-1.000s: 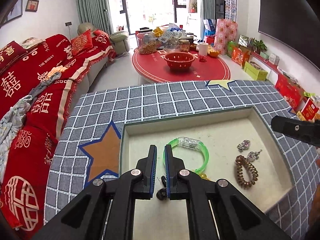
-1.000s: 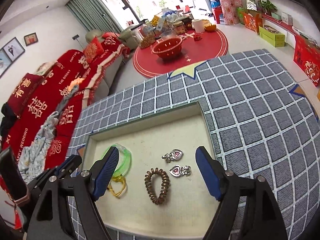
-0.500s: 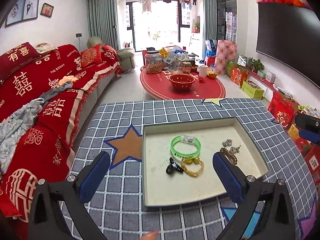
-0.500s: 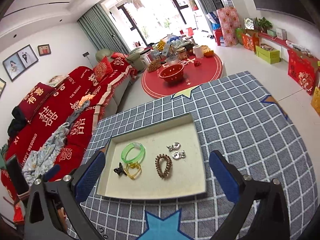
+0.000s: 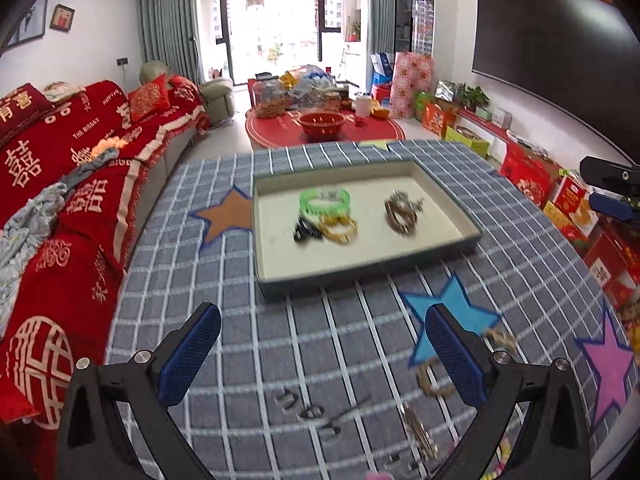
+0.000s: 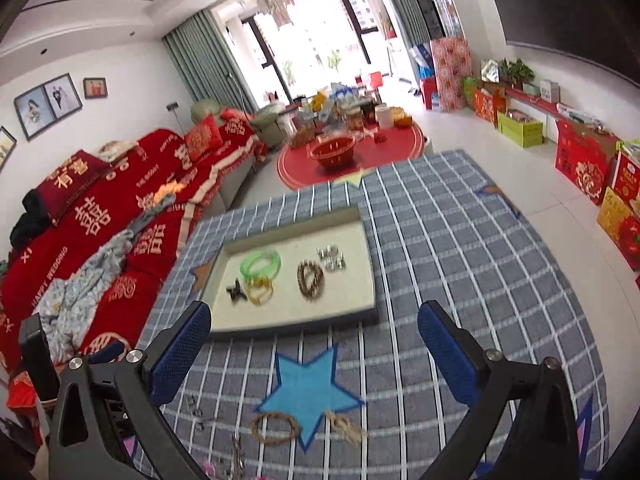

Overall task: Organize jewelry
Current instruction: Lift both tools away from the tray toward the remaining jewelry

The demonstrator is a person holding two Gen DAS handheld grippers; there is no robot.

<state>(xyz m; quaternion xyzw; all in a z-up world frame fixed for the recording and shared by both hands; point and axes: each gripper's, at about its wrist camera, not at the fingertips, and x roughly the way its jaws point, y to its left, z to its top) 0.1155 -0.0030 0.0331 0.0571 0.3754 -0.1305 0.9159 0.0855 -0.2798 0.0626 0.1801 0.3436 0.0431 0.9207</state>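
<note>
A shallow cream-lined tray (image 5: 360, 270) (image 6: 296, 326) sits on the grey checked tablecloth. In it lie a green bracelet (image 5: 325, 202) (image 6: 261, 263), a black clip (image 5: 306, 231) (image 6: 237, 291), a yellow bracelet (image 5: 338, 229) (image 6: 260, 291), a brown beaded bracelet (image 5: 400, 216) (image 6: 310, 274) and silver earrings (image 5: 408, 198) (image 6: 331, 258). Loose pieces rest on the cloth in front: a brown ring bracelet (image 6: 275, 428), a beige piece (image 6: 346, 426), silver bits (image 5: 304, 412) and a chain (image 5: 416, 428). My left gripper (image 5: 322, 320) and right gripper (image 6: 314, 314) hover over the cloth short of the tray, both open and empty.
A red-covered sofa (image 5: 60, 168) runs along the left of the table. Beyond the far edge stands a round red table (image 5: 324, 132) with a red basket and clutter. Red gift boxes (image 5: 568, 200) line the right wall under a dark screen.
Both grippers have drawn back from inside the tray to the cloth in front of it. The left jaws went from shut to wide open; the right jaws widened. The black clip now lies free in the tray.
</note>
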